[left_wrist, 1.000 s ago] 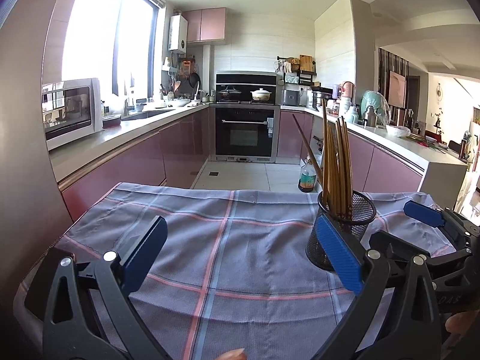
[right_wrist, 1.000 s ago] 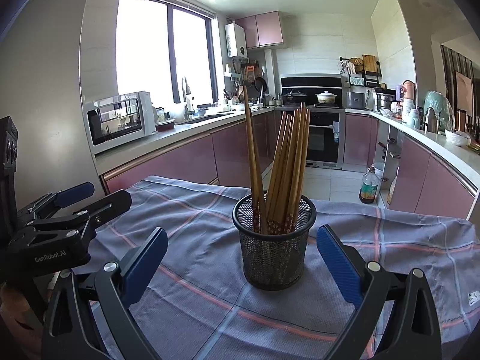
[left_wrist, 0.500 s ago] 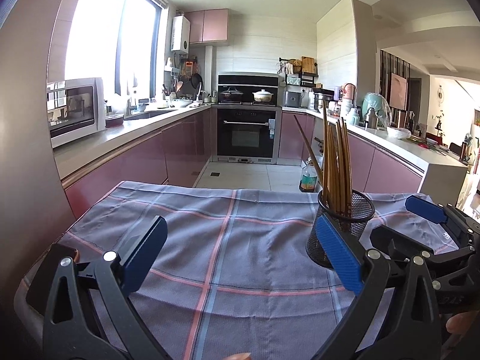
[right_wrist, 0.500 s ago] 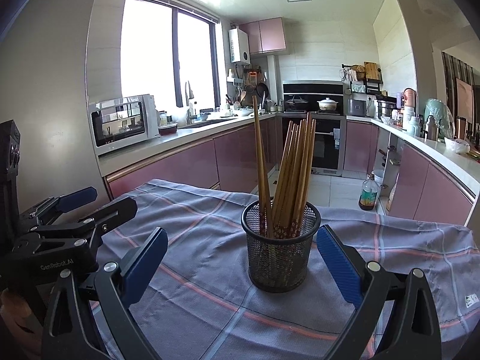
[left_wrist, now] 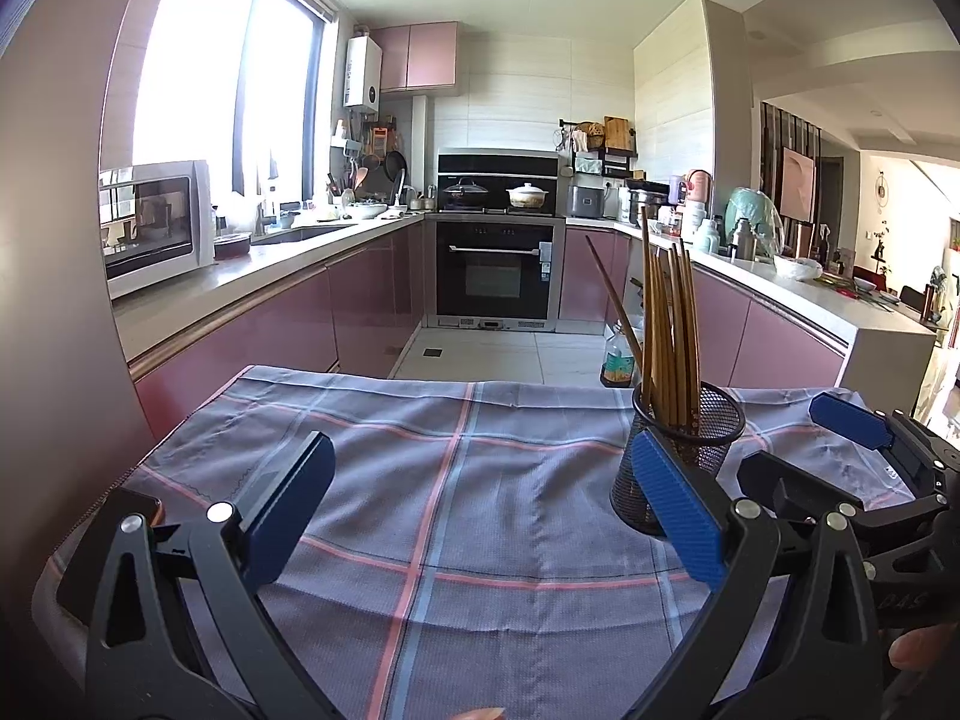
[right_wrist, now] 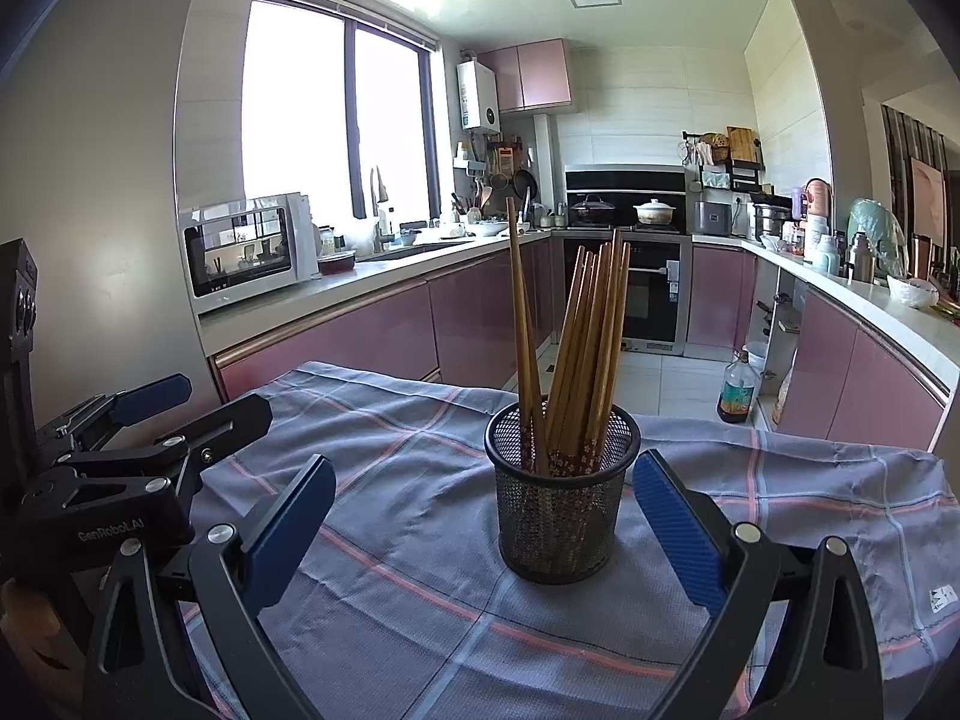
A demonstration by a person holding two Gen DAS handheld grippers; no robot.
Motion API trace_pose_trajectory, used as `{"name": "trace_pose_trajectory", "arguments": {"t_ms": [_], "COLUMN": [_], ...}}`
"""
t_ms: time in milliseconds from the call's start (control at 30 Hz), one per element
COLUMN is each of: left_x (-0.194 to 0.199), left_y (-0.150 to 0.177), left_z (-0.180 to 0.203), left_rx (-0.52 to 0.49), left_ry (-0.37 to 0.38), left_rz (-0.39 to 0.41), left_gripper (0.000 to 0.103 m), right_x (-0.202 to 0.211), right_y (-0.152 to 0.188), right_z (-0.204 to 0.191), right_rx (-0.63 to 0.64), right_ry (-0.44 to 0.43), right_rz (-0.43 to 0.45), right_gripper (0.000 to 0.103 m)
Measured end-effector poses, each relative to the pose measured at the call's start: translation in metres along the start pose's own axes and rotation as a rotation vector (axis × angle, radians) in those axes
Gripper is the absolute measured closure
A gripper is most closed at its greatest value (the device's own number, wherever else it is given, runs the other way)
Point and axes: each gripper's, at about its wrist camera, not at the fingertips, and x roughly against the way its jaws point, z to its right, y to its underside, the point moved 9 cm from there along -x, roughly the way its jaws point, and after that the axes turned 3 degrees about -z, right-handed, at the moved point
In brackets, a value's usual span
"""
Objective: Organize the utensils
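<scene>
Both hand-held grippers, left [left_wrist: 480,516] & right [right_wrist: 480,528], backed off slightly, jaws wide open, empty; chopsticks [right_wrist: 576,354] all in mesh cup [right_wrist: 561,516] — prob. done.

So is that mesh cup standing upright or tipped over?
Upright. The mesh cup sits flat on the checked cloth, its rim level, with the chopsticks standing inside.

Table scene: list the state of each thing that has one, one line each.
left gripper: open, empty, above the cloth.
right gripper: open, empty, short of the mesh cup.
mesh cup: upright on the cloth, untouched.
chopsticks: standing in the cup, one leaning away from the bunch.
checked cloth: spread flat over the table.
oven: door shut.
</scene>
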Motion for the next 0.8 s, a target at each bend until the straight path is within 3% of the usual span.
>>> {"name": "trace_pose_trajectory", "arguments": {"t_ms": [333, 467, 800], "left_x": [0.005, 0.010, 0.013], "left_y": [-0.001, -0.006, -0.008], "left_z": [0.001, 0.003, 0.006], "left_rx": [0.002, -0.017, -0.018], "left_ry": [-0.002, -0.011, -0.025], "left_rz": [0.013, 0.062, 0.091], "left_gripper": [0.006, 0.006, 0.006], "right_x": [0.003, 0.006, 0.009], "right_y": [-0.002, -0.004, -0.007], "right_z": [-0.001, 0.000, 0.003], "right_rx": [-0.002, -0.002, -0.010], "right_ry": [0.007, 0.015, 0.018], "right_rz": [0.019, 0.037, 0.088], "right_gripper": [0.007, 0.007, 0.007]}}
